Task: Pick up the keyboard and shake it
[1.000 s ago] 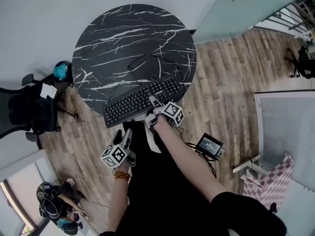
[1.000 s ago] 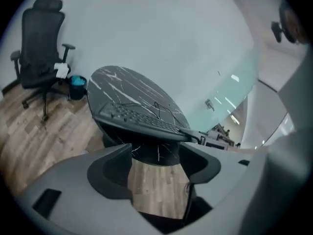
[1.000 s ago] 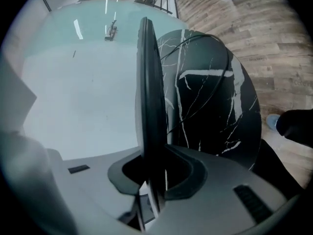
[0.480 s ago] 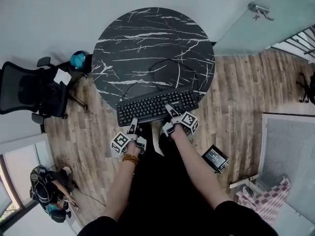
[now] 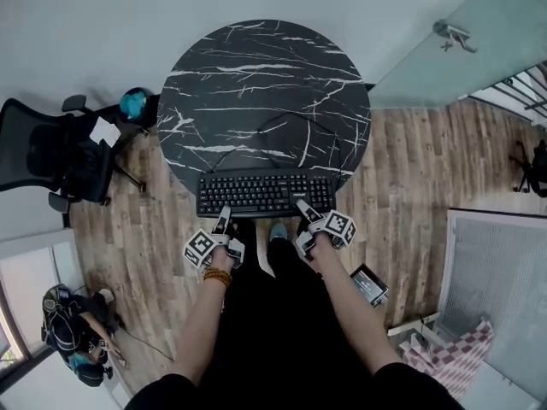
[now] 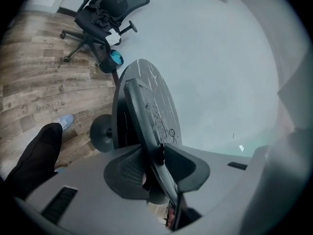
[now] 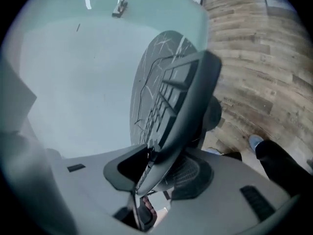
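Over the last second the keyboard [image 5: 265, 193] has swung from a slant to lie square along the near rim of the bench [image 5: 256, 84]. The left gripper [image 5: 222, 220], which hung clear of it below, has come up to its front edge. Its jaws are closing with the keyboard's thin edge between them, though they do not yet look clamped. The right gripper [image 5: 303, 216], which alone pinched the board before, is opening its jaws around the same edge, so its grip is released. I judge this a re-gripping pause: the board rests on the bench, and the lift and shake wait on both jaws closing firmly. The keyboard is a rigid black plastic slab with rows of raised keys and a slim wedge profile. A thin black cable [image 5: 282, 122] loops behind it across the round, glossy, white-veined black marble top.
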`<action>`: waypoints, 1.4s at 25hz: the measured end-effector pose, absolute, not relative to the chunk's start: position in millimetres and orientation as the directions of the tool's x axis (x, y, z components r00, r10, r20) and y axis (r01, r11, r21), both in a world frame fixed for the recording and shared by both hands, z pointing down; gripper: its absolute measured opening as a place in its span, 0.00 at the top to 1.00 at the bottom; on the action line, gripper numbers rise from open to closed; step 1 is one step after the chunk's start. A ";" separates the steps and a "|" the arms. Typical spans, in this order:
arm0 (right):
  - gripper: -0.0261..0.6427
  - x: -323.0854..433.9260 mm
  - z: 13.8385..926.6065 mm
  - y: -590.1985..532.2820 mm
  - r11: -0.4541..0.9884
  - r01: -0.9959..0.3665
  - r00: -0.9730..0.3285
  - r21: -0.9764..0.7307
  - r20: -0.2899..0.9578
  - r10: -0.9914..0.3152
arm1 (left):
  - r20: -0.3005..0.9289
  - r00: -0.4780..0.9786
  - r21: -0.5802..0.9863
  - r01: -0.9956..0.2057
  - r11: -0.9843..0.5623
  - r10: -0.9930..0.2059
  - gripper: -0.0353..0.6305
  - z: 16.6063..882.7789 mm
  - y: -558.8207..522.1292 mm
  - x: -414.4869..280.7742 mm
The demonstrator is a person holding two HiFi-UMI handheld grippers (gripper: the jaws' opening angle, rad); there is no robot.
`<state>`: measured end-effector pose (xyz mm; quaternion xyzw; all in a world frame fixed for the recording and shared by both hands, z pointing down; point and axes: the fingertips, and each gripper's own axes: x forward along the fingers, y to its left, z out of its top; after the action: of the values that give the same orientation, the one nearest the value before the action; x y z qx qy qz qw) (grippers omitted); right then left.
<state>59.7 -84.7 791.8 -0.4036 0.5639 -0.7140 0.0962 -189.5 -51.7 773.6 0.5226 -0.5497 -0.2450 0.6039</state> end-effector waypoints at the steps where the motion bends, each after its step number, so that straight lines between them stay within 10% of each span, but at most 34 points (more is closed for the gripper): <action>1: 0.74 65.4 792.3 -84.2 -0.352 -0.310 -0.635 -0.883 0.468 -0.614 | 0.412 0.282 0.900 -0.273 0.339 -0.866 0.78 775.7 -51.6 -189.1; 35: 0.55 71.7 832.7 -62.5 -0.505 -0.664 -0.419 -0.551 0.834 -0.360 | 0.821 0.272 0.545 -0.632 0.551 -0.502 0.52 825.5 -22.1 -202.8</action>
<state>71.7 -62.5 832.7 -0.5277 0.4853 -0.6883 -0.1106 -202.8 -22.1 825.5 0.4713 -0.6013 0.0506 0.6432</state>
